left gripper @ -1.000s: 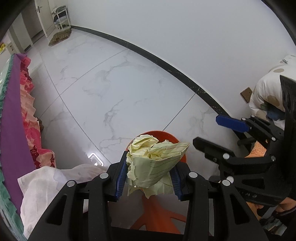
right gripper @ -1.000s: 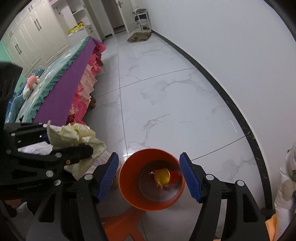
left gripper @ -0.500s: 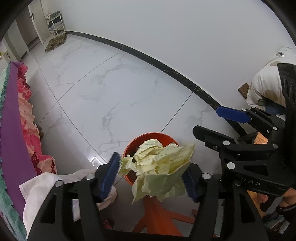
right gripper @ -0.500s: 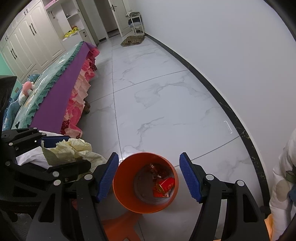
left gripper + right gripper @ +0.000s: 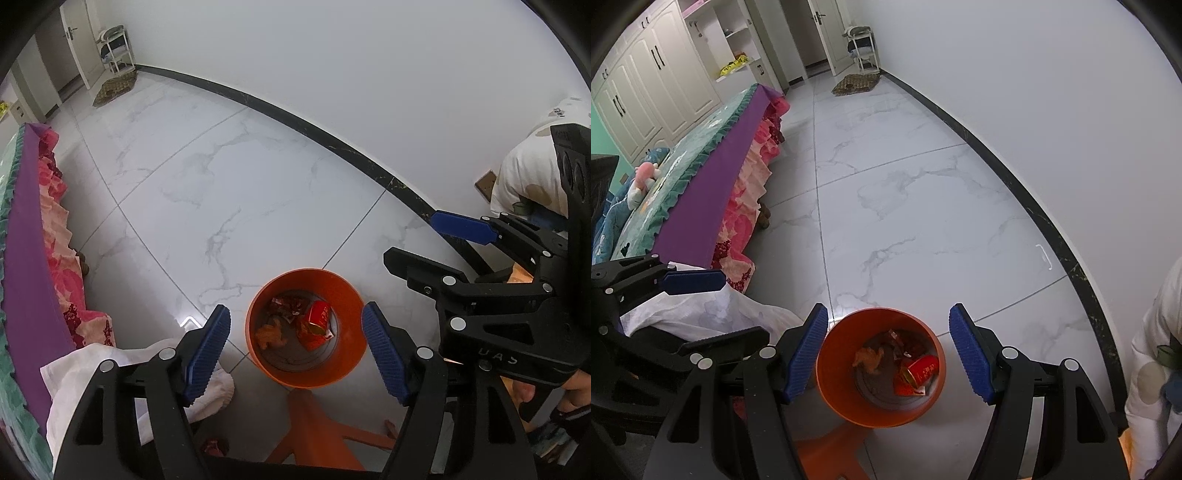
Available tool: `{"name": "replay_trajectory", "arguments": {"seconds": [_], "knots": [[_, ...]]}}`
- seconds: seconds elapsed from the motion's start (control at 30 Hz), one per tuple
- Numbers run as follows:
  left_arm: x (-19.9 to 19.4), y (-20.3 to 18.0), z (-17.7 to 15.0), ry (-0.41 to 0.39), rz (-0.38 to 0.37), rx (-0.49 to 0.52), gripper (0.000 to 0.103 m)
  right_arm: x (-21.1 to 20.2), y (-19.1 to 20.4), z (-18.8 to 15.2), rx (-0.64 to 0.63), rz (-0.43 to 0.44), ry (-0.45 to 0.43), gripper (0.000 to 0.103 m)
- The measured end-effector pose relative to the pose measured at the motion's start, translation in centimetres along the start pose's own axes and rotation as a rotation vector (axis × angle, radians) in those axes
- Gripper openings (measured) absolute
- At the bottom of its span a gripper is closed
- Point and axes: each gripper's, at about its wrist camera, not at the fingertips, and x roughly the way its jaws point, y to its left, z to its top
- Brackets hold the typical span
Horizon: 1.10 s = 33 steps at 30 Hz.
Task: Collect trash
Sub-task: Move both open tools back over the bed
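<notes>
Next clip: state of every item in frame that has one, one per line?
Left tongs: open, empty, above the bin.
Right tongs: open, empty, above the bin.
Orange bin: upright, lidless, partly filled.
Red can: lying inside the bin.
Door: ajar.

The floor [image 5: 905, 206] is white marble tile with grey veins and thin joints. A plain white wall [image 5: 1034, 92] runs from 12 to 4 o'clock, with a black skirting board [image 5: 1015, 184] at its foot. At 9 o'clock stands a bed [image 5: 701, 173] with a purple and green cover and a pink frill. Cream wardrobes [image 5: 653, 85] fill 10 o'clock. Near 12 o'clock are a white door [image 5: 822, 33], a small rack [image 5: 862, 48] and a brown mat [image 5: 855, 84].
</notes>
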Motion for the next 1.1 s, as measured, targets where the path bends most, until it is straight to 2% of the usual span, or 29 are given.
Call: {"name": "replay_trajectory", "arguments": {"seconds": [0.23,0.5,0.57,0.77,1.1], "knots": [[-2.1,0.9,-0.5,-0.053,0.021,-0.023,0.074,-1.5,1.7,0.8,-0.027,0.015,-0.030,0.068],[-6.2,2.6,-1.5,-0.155,0.103,-0.067,0.074,-3.9,5.7,2.6,-0.101,0.074,-0.091,0.068],[-7.6,3.3,-2.0,-0.188,0.135,-0.087,0.077,-4.6,6.8,3.2,-0.124,0.089,-0.109,0.068],[-10.6,6.0,-4.0,-0.250,0.220,-0.168,0.080,-6.6,11.8,4.9,-0.217,0.175,-0.162,0.068],[-16.5,11.3,-9.3,-0.333,0.360,-0.366,0.080,-8.2,21.2,5.9,-0.402,0.310,-0.188,0.068]]}}
